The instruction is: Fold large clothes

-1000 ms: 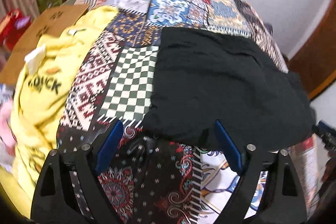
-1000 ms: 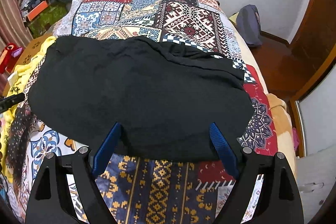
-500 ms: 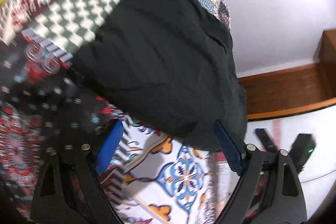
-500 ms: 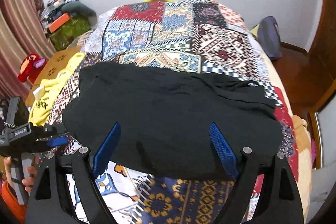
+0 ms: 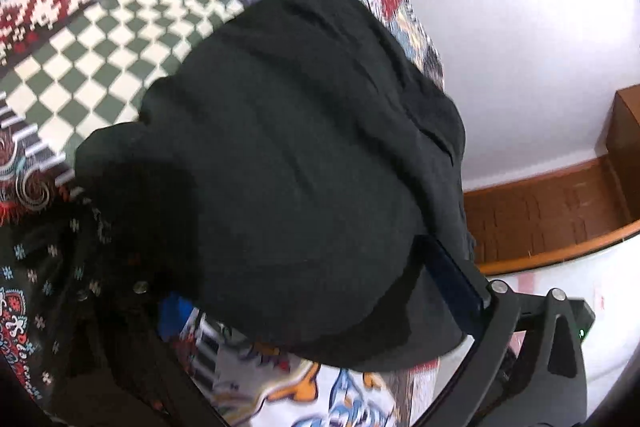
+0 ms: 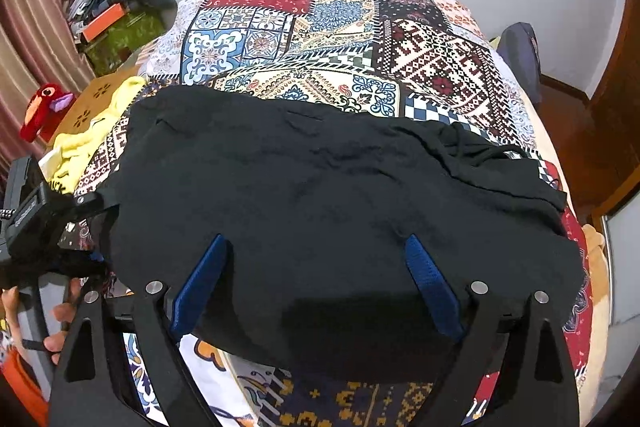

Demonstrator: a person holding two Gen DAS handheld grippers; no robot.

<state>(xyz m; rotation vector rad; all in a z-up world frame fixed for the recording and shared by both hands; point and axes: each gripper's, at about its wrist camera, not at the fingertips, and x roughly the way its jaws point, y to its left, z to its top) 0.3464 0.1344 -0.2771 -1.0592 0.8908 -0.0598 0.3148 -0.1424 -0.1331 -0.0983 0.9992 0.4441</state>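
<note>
A large black garment [image 6: 320, 187] lies spread flat on a patchwork bedspread [image 6: 340, 11]. My right gripper [image 6: 314, 239] hovers over the garment's near edge. Its jaws are opening, the blue pads [image 6: 432, 291] stand wide apart, and cloth lies under them, not pinched. In the left wrist view the same garment [image 5: 288, 155] fills the middle. My left gripper [image 5: 298, 271] is rolled to one side at the garment's left end, with its jaws opening wide. One pad [image 5: 452, 275] shows against the cloth. The other is half hidden under the hem.
A hand [image 6: 60, 315] holds the left tool at the bed's left side. A yellow garment [image 6: 84, 143], a cardboard box [image 6: 88, 99] and a red plush toy [image 6: 44, 107] lie beyond it. A dark bag [image 6: 520, 55] sits at the far right by the wooden floor [image 5: 540, 219].
The left gripper rolled over and sank toward the garment's left end, and its jaws widened. The right gripper shifted along the near edge, with its jaws a little wider.
</note>
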